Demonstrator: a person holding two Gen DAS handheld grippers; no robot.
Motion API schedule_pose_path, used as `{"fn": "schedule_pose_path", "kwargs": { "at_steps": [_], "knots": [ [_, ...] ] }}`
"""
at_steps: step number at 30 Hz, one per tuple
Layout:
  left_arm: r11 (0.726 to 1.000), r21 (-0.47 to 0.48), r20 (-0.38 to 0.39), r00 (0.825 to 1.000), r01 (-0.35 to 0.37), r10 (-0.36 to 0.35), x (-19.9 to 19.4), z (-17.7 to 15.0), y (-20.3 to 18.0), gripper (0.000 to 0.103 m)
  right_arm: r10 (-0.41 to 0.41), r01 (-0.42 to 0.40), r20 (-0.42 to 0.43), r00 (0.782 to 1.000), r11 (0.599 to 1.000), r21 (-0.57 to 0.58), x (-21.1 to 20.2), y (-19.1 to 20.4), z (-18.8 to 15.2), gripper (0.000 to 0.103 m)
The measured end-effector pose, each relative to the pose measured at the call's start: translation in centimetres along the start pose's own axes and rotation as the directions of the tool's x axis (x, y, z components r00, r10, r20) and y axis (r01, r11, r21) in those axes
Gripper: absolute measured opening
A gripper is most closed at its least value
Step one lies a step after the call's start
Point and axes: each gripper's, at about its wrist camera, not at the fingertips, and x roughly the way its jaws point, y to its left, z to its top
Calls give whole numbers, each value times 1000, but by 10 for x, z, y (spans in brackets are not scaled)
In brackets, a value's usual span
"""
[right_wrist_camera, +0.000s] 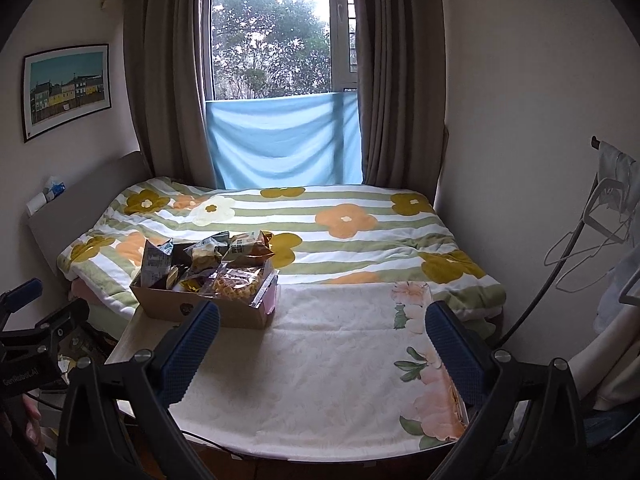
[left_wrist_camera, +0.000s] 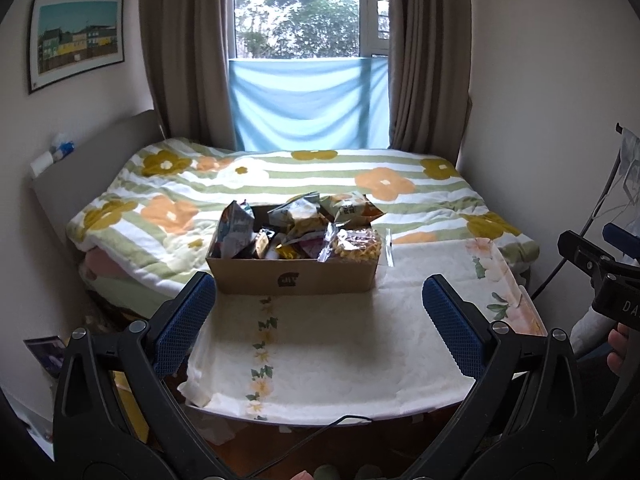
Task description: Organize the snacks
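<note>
A cardboard box point(left_wrist_camera: 294, 276) full of snack bags stands at the far edge of a small table covered with a white floral cloth point(left_wrist_camera: 340, 344). Among the snacks are a grey-blue bag point(left_wrist_camera: 236, 232), a brown bag point(left_wrist_camera: 352, 208) and a clear bag of yellow puffs point(left_wrist_camera: 356, 244). My left gripper point(left_wrist_camera: 320, 292) is open and empty, held back from the box. In the right wrist view the box point(right_wrist_camera: 200, 304) sits at the table's far left. My right gripper point(right_wrist_camera: 322, 320) is open and empty over the cloth point(right_wrist_camera: 340, 360), right of the box.
A bed with a striped flower quilt point(left_wrist_camera: 320, 184) lies behind the table, below a curtained window. A headboard point(left_wrist_camera: 92, 160) stands left. Hangers and clothes point(right_wrist_camera: 600, 240) hang on the right. A cable point(left_wrist_camera: 304, 440) runs under the table's near edge.
</note>
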Motion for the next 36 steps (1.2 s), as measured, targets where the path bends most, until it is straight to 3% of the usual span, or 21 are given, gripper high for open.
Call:
{"fn": "schedule_pose_path", "kwargs": {
  "at_steps": [9, 36],
  "knots": [
    [1000, 25, 11, 1000, -16, 16, 7, 0, -2, 103, 5, -5, 2, 1000, 1000, -11, 9, 5, 5, 102],
    [1000, -25, -4, 1000, 1, -2, 15, -1, 10, 103, -12, 12, 2, 1000, 1000, -8, 12, 9, 2, 102]
  ]
}}
